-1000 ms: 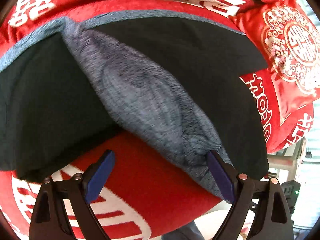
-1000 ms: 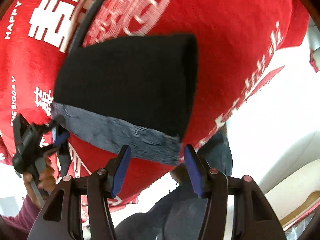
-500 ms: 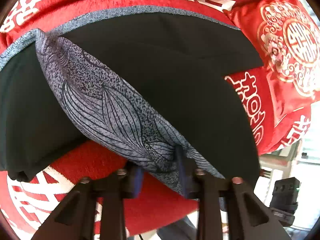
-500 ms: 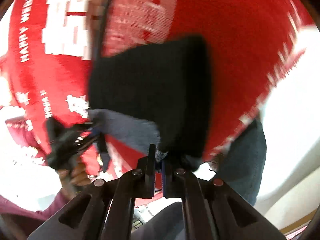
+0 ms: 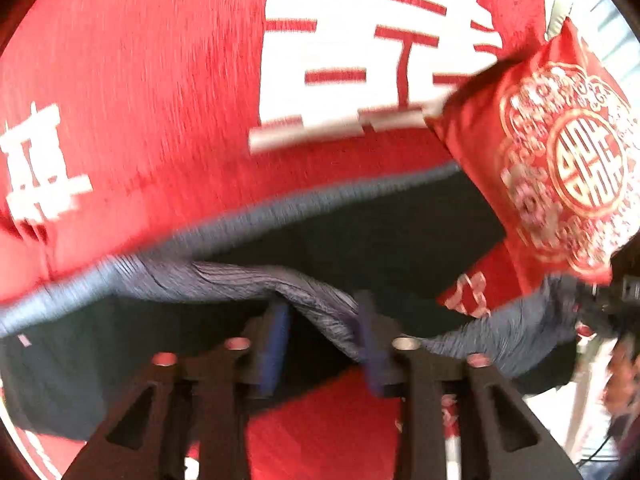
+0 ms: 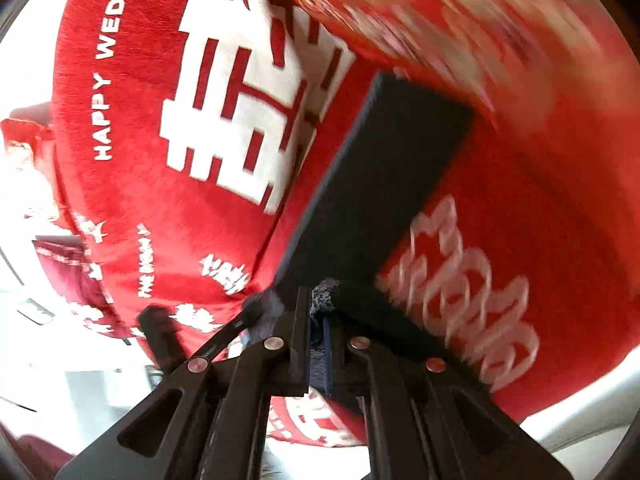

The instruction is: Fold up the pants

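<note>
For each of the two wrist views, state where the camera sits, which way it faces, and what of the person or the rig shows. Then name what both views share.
Left wrist: sits behind the left gripper, looking steeply down at the black pants with grey patterned lining; jaws apart around a lifted fold; no hand shows.
Right wrist: sits behind the right gripper, tilted down along the pants; jaws shut on the hem; no hand clearly shows.
Shared: the pants and the red plush blanket with white characters.

Motion blur smears the cushion [image 6: 460,20] and pants [image 5: 360,232].
</note>
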Demonstrator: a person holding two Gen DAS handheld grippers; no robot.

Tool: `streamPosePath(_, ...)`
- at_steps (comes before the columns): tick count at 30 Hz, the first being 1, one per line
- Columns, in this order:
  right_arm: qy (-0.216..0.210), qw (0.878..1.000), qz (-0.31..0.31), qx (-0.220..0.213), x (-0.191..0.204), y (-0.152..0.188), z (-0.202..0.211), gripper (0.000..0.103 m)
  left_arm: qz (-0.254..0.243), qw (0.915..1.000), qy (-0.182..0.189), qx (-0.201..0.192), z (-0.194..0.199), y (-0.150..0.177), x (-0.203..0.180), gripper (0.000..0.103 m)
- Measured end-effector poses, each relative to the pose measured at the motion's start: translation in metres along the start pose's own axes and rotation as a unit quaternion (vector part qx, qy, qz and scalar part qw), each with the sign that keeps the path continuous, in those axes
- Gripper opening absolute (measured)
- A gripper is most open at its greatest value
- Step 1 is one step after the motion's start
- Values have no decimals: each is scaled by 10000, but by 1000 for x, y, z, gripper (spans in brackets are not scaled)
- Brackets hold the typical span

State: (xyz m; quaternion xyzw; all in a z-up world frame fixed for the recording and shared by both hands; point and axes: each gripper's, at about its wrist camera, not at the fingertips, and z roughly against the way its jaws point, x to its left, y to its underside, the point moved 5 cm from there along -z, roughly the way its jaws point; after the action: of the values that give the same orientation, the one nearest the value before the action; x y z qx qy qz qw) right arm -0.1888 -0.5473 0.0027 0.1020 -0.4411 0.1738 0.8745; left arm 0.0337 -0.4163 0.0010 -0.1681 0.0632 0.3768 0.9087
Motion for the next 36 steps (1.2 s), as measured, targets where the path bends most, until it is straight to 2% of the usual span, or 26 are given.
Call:
streamPosePath(1, 226, 9995, 199, 23, 9, -19, -5, 8, -10, 9997, -146, -182, 4, -9, 4, 78)
streamPosePath(2, 503, 9979, 398, 8, 16, -37, -13, 9, -1, 9987, -307, -413, 11, -19, 11, 83)
streamPosePath(3, 774, 9954, 555, -43, 19, -50, -17, 10, -12, 9977, -412, -534, 14, -24, 15, 83)
streamPosePath(4, 1087, 9912, 750, -108, 24, -66, -23, 17, -3, 9972, -512, -538, 14, -28, 21, 83)
streamPosePath(5, 1365, 9854, 998, -176, 30, -80, -29, 46, 64, 9970, -583, -501, 10, -30, 26, 83)
streamPosePath(7, 1994, 9663, 1557, -471, 44, -101, -34, 86, 308, 9964, -726, -310, 0, -25, 41, 83)
streamPosePath(8, 2070, 9584, 1845, -672, 58, -104, -32, 86, 376, 9959, -794, -219, -6, -20, 47, 83)
streamPosePath(10, 2010, 9503, 2221, -846, 75, -95, -30, 86, 444, 9935, -1048, -61, -20, -8, 55, 83)
streamPosePath(12, 2057, 9440, 2449, -804, 78, -76, -31, 86, 562, 9897, -1303, 179, -35, 8, 68, 83)
streamPosePath(15, 2218, 9432, 2417, -532, 57, -52, -41, 85, 877, 9834, -1490, 550, -55, 32, 90, 83)
streamPosePath(17, 2403, 9480, 2071, -254, 24, -40, -51, 83, 1044, 9797, -1548, 731, -66, 45, 100, 83)
streamPosePath(20, 2424, 9605, 1351, -196, -15, -43, -59, 67, 1078, 9789, -1574, 731, -72, 55, 105, 84)
streamPosePath(22, 2485, 9624, 1049, -334, -33, -53, -63, 49, 1021, 9792, -1611, 689, -72, 57, 105, 84)
streamPosePath(23, 2393, 9665, 870, -334, -41, -60, -69, 25, 1016, 9792, -1621, 683, -73, 56, 105, 84)
streamPosePath(24, 2326, 9693, 745, -295, -45, -65, -74, 11, 1025, 9789, -1626, 687, -72, 56, 105, 84)
streamPosePath(26, 2222, 9718, 719, -315, -43, -70, -75, 9, 1034, 9787, -1626, 709, -72, 57, 104, 84)
streamPosePath(28, 2335, 9659, 1073, -321, -36, -67, -71, 8, 1021, 9788, -1626, 709, -72, 60, 102, 84)
streamPosePath(29, 2509, 9611, 1138, -206, -42, -62, -70, 8, 982, 9791, -1645, 679, -72, 63, 102, 87)
streamPosePath(30, 2587, 9597, 1096, -92, -51, -57, -71, 9, 951, 9787, -1700, 653, -72, 66, 100, 93)
streamPosePath(31, 2595, 9601, 1040, 12, -57, -54, -73, 9, 955, 9775, -1770, 639, -73, 69, 102, 94)
streamPosePath(32, 2467, 9635, 1039, 1, -61, -53, -70, 13, 1006, 9774, -1745, 647, -73, 73, 103, 94)
streamPosePath(33, 2446, 9636, 1078, -22, -60, -53, -67, 23, 1065, 9768, -1725, 688, -72, 73, 104, 94)
streamPosePath(35, 2701, 9552, 1208, 36, -55, -52, -62, 35, 1082, 9758, -1739, 761, -69, 70, 104, 94)
streamPosePath(36, 2767, 9518, 1326, 11, -48, -51, -57, 35, 1037, 9766, -1755, 686, -65, 66, 102, 94)
